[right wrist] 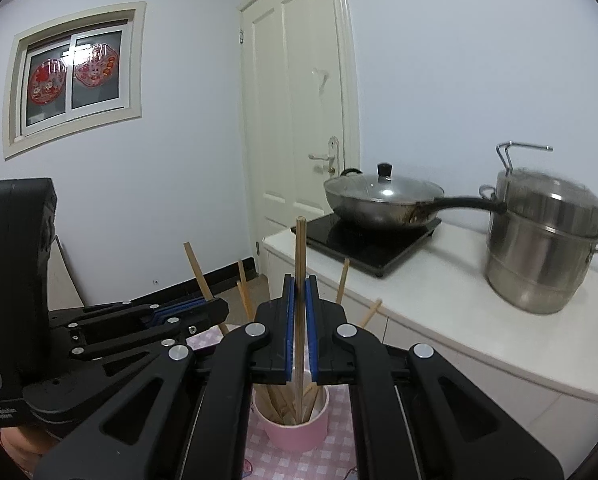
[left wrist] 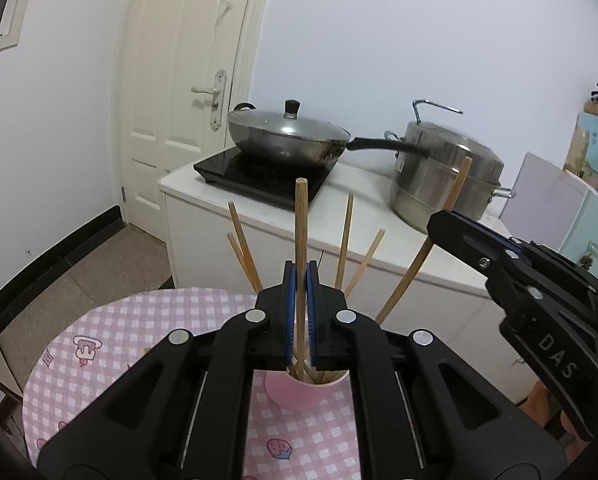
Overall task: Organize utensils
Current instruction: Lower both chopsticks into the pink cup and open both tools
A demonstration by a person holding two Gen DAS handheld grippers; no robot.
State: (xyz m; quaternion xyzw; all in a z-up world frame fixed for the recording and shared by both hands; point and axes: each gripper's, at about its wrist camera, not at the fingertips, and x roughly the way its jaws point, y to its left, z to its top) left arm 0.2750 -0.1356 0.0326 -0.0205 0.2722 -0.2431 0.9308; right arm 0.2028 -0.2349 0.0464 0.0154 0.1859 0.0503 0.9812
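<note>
A pink cup [left wrist: 299, 394] stands on the pink checked table and holds several wooden chopsticks; it also shows in the right wrist view [right wrist: 295, 426]. My left gripper [left wrist: 300, 276] is shut on an upright chopstick [left wrist: 301, 224] whose lower end is inside the cup. My right gripper [right wrist: 299, 284] is shut on another upright chopstick [right wrist: 300, 248] that also reaches into the cup. The right gripper shows in the left wrist view [left wrist: 451, 224], gripping a slanted chopstick [left wrist: 453, 196]. The left gripper shows at the left of the right wrist view [right wrist: 215, 308].
The round table [left wrist: 139, 320] has a pink checked cloth. Behind it is a white counter [left wrist: 363, 216] with a black induction hob [left wrist: 259, 172], a lidded wok [left wrist: 287, 132] and a steel steamer pot [left wrist: 443, 180]. A white door [left wrist: 187, 80] is at the back left.
</note>
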